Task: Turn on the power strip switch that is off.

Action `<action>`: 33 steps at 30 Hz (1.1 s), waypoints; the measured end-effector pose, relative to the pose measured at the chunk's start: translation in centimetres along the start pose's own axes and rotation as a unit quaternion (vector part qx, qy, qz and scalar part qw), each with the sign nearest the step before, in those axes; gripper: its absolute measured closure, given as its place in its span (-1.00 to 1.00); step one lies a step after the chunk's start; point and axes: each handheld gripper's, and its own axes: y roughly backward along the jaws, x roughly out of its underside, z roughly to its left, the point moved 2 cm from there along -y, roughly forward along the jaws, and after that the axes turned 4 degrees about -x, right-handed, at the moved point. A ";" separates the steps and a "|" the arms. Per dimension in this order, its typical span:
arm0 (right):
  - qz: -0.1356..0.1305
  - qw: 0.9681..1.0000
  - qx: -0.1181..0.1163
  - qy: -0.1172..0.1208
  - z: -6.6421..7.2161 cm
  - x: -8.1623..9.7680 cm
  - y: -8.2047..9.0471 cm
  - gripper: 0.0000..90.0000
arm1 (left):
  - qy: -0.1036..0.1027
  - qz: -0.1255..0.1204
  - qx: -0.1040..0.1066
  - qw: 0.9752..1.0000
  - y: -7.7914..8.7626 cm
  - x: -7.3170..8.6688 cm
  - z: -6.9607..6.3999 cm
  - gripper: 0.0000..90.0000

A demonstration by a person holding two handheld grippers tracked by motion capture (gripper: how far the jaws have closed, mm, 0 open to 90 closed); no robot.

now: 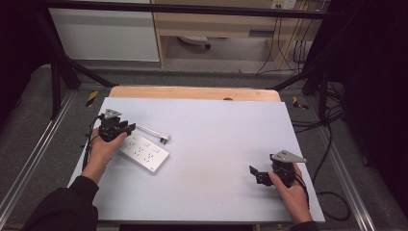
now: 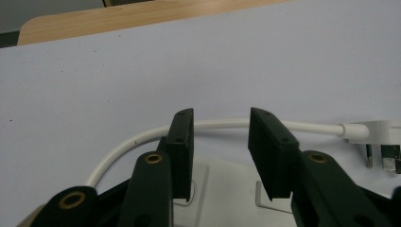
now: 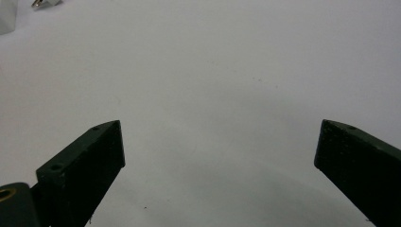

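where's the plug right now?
High view: the white plug lies on the table's left half, just right of the left gripper, beyond the power strip.

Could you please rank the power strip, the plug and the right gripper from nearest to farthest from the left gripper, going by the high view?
1. Power strip: directly under and beside the left gripper.
2. Plug: just to its right, at the cable's end.
3. Right gripper: far across the table, near its right edge.

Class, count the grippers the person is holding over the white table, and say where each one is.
2. The left gripper is at the table's left, jaws open above the white power strip. The right gripper is at the right, jaws open wide over the bare table.
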 end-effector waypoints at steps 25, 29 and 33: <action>0.003 1.000 -0.001 -0.002 0.0 0.1 0.0 -0.93 | -0.018 0.030 0.050 0.998 0.5 0.5 -1.0 1.00; 0.003 1.000 0.001 -0.002 0.0 0.1 0.0 -0.93 | -0.016 0.033 0.054 0.998 0.4 0.7 -1.3 1.00; 0.003 1.000 0.000 -0.001 0.0 0.1 0.0 -0.93 | -0.017 0.036 0.056 0.998 0.3 1.1 -1.4 1.00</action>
